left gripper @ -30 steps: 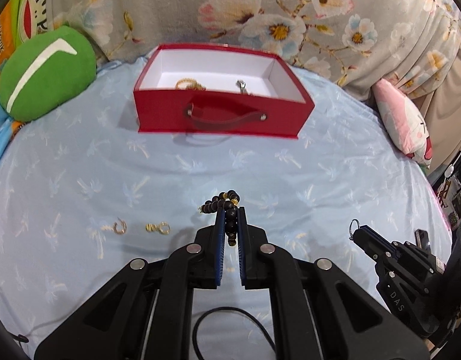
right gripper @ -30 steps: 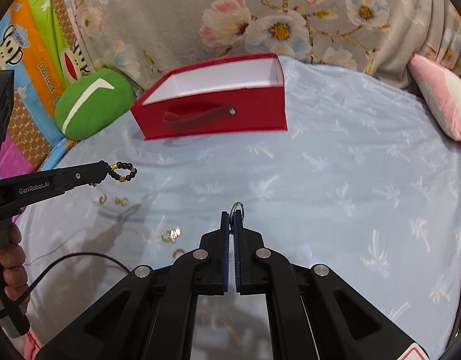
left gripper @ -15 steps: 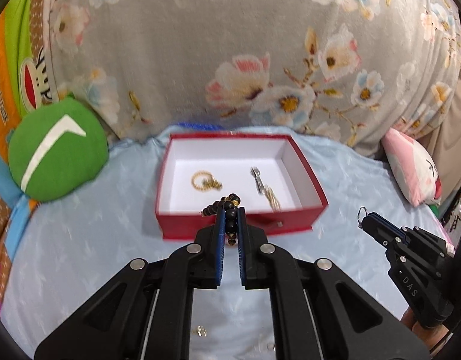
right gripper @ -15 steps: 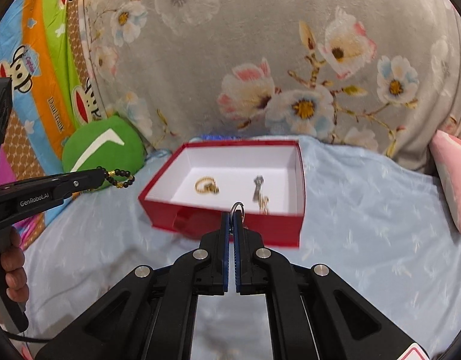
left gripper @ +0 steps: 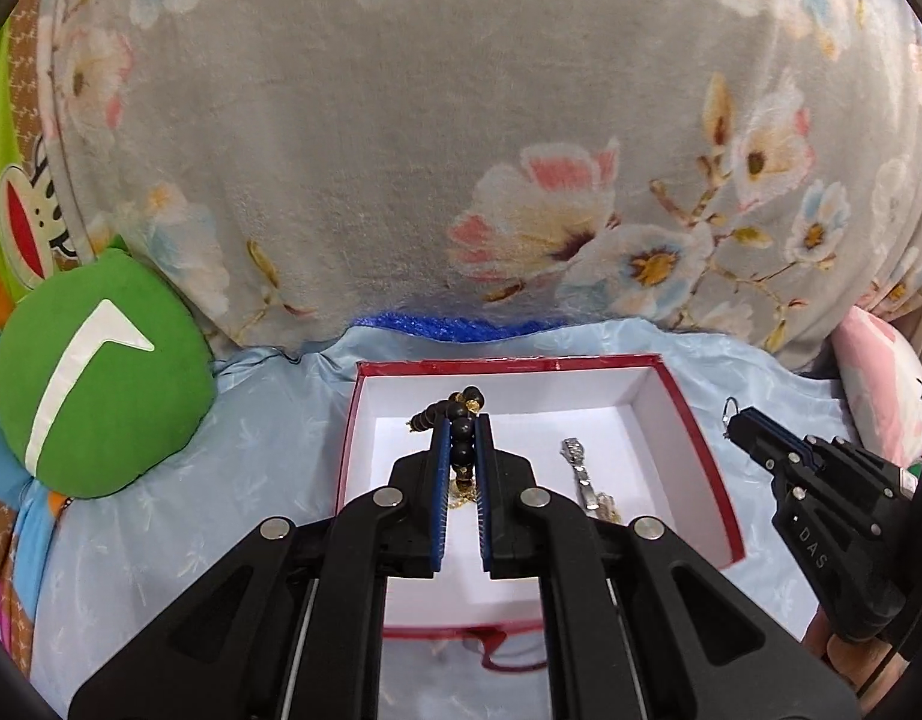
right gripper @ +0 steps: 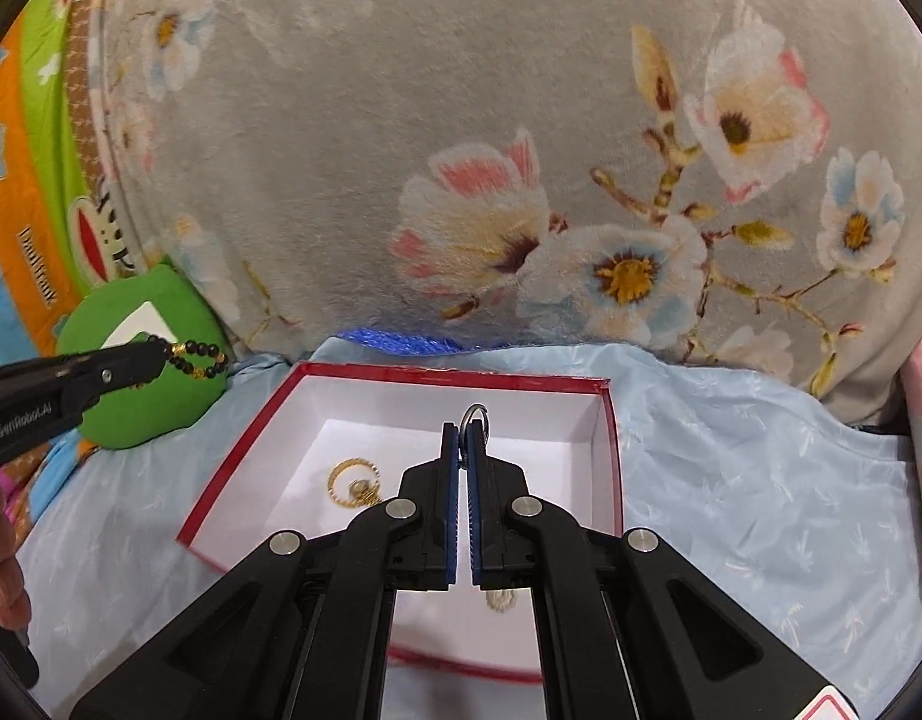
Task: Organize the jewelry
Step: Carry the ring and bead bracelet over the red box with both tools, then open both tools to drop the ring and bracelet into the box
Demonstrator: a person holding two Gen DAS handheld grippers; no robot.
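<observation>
A red box [left gripper: 707,450] with a white inside lies on the pale blue bedsheet, its red rim [right gripper: 239,456] also showing in the right wrist view. My left gripper [left gripper: 461,426] hangs over the box, shut on a black bead bracelet [left gripper: 458,414] with gold beads; the bracelet [right gripper: 197,355] shows again at the left gripper's tip in the right wrist view. My right gripper [right gripper: 463,429] is shut on a silver ring [right gripper: 476,417], also above the box. Inside lie a gold bracelet [right gripper: 350,483] and a silver watch [left gripper: 581,471].
A grey flowered blanket [left gripper: 461,150] rises right behind the box. A green round cushion [left gripper: 101,378] sits to the left, a pink pillow [left gripper: 881,384] to the right. A person's hand [right gripper: 2,564] holds the left gripper's handle.
Both grippers moved forward and up from the open sheet to above the red box, carrying the bead bracelet and the ring. The loose gold pieces on the sheet have dropped out of view.
</observation>
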